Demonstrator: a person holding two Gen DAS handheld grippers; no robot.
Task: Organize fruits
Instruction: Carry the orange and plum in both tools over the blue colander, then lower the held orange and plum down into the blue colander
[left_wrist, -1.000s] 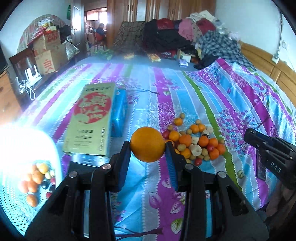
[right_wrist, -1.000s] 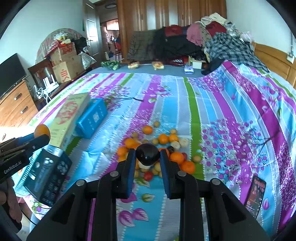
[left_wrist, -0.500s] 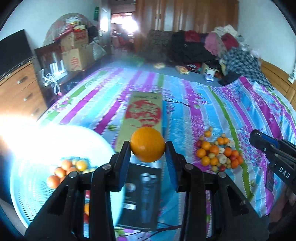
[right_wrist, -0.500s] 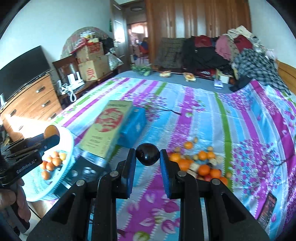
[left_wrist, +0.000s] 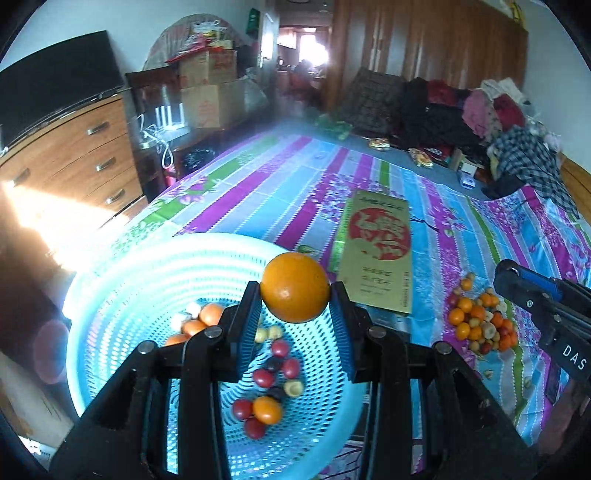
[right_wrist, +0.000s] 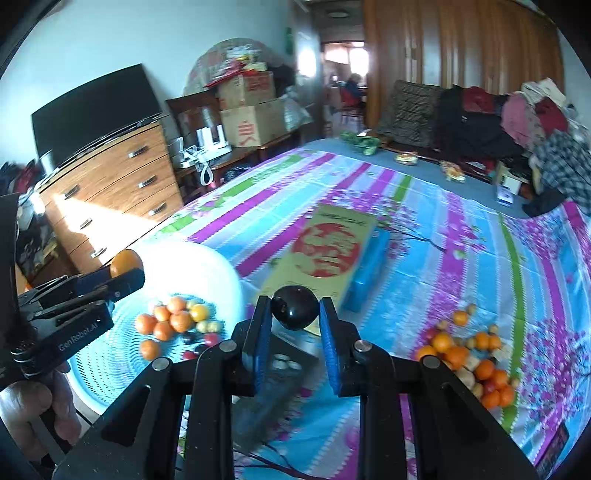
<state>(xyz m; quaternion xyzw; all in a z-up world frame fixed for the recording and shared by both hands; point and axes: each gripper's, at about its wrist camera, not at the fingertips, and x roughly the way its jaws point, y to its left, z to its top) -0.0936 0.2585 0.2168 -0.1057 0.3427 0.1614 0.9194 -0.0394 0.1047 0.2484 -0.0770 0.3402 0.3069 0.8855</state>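
Between the left gripper (left_wrist: 294, 306) pads, an orange (left_wrist: 294, 287)

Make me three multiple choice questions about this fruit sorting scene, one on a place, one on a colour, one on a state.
1. Where does the loose fruit pile lie?
A. on the bedspread
B. on the dresser
C. on the gold box

2. What colour is the basket?
A. red
B. light blue
C. brown

3. How is the right gripper?
A. open, empty
B. shut on a dark fruit
C. shut on an orange

Key: A, the pile sits on the striped bedspread; B, its perforated wall is light blue; C is wrong and B right, a dark fruit sits between its pads.
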